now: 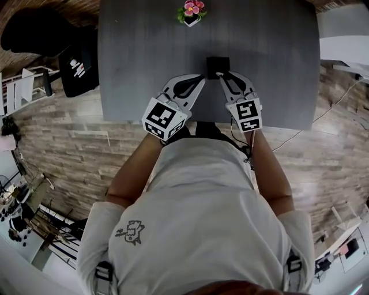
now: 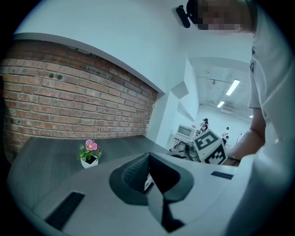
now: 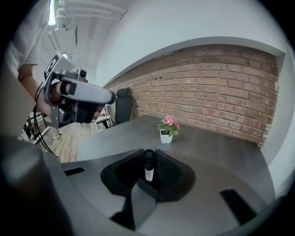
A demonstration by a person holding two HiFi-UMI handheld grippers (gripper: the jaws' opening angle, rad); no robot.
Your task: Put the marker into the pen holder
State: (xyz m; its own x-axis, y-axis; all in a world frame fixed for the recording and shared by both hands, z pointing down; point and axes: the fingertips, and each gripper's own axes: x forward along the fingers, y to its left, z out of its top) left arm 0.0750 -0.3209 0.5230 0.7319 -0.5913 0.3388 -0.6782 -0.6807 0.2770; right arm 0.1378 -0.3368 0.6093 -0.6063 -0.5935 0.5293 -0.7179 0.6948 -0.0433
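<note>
In the head view, the left tongs point(image 1: 201, 78) and the right tongs point(image 1: 222, 75) converge at the middle of the frame on the grey desk point(image 1: 138, 52). The left tip is just beside the black pen holder point(image 1: 218, 62), and the right tip is over its near edge. The marker cannot be made out there.

The right gripper view supplies it. At the centre of that frame the marker point(image 3: 148, 167) stands upright, black cap up and white label below, with the right tongs closed narrowly on it.

The left gripper view shows the left tongs drawn together at their tips. Only a sliver of white printed label point(image 2: 148, 182) shows in the slit lower down, and I cannot tell whether they pinch it.

A small potted flower point(image 1: 192, 12) sits at the top centre of the head view, well apart from the holder. Both gripper views set it before a brick wall point(image 3: 221, 87).
</note>
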